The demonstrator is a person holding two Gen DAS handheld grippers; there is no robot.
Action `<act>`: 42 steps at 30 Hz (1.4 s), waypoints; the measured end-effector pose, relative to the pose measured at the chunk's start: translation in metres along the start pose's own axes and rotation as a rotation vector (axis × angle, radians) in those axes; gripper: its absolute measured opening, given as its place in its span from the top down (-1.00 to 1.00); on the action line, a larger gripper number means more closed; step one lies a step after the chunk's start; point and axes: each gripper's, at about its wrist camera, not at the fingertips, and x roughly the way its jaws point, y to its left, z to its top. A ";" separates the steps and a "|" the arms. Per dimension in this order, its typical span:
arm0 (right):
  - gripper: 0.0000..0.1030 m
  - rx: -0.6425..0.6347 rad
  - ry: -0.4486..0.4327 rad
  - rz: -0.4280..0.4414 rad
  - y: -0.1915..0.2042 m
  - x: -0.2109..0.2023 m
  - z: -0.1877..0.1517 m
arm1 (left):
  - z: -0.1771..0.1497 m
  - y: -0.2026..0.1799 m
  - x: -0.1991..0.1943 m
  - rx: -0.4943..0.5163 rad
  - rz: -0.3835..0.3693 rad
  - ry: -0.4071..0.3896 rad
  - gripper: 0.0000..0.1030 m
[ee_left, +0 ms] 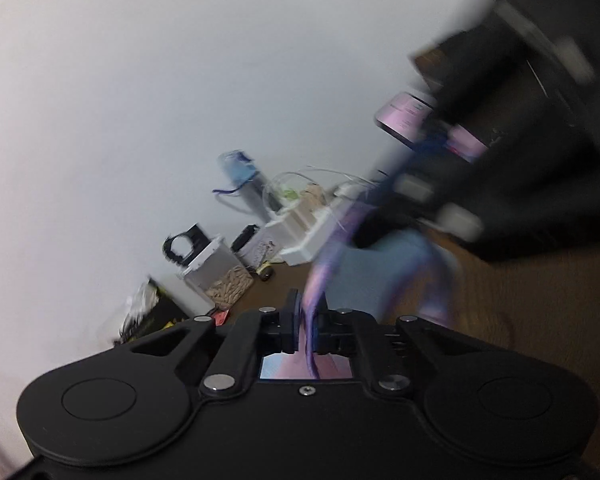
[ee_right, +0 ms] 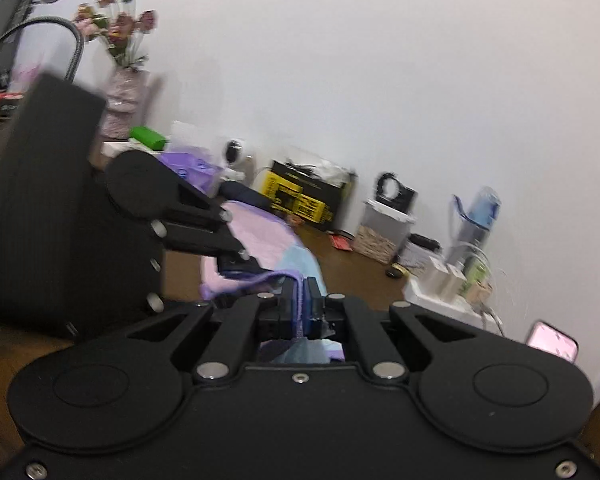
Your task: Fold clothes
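A soft garment [ee_left: 380,264] in pink, light blue and purple hangs between the two grippers above a brown wooden table [ee_left: 520,300]. My left gripper [ee_left: 307,312] is shut on a purple edge of it, and the cloth runs down between the pads. In the right wrist view my right gripper [ee_right: 300,300] is shut on a lilac fold of the same garment [ee_right: 260,236]. The left tool's black housing [ee_right: 60,200] fills that view's left side, close by. The right tool's blurred housing [ee_left: 520,152] fills the upper right of the left wrist view.
Along the white wall stand a blue water bottle [ee_right: 480,216], a clear box of wooden pieces [ee_right: 384,232], a yellow-black box [ee_right: 304,200], a white power strip with cables [ee_right: 444,292] and a vase of pink flowers [ee_right: 124,92]. A lit phone [ee_right: 552,344] lies at the right.
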 end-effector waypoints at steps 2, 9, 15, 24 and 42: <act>0.24 0.052 0.000 -0.007 -0.005 -0.001 -0.006 | 0.010 0.024 0.001 -0.135 0.022 0.006 0.92; -0.33 0.302 0.055 0.164 0.013 0.026 -0.035 | 0.034 0.062 -0.012 -0.268 0.166 -0.047 0.93; -0.23 0.507 0.071 0.251 0.015 0.056 -0.039 | 0.032 0.066 -0.034 -0.281 0.229 -0.052 0.93; 0.91 0.486 0.100 0.243 0.015 0.061 -0.039 | -0.003 0.068 -0.068 -0.344 0.357 0.032 0.92; 0.91 -0.057 0.125 0.171 0.029 -0.009 -0.018 | -0.054 -0.055 -0.109 -0.026 0.073 0.114 -0.36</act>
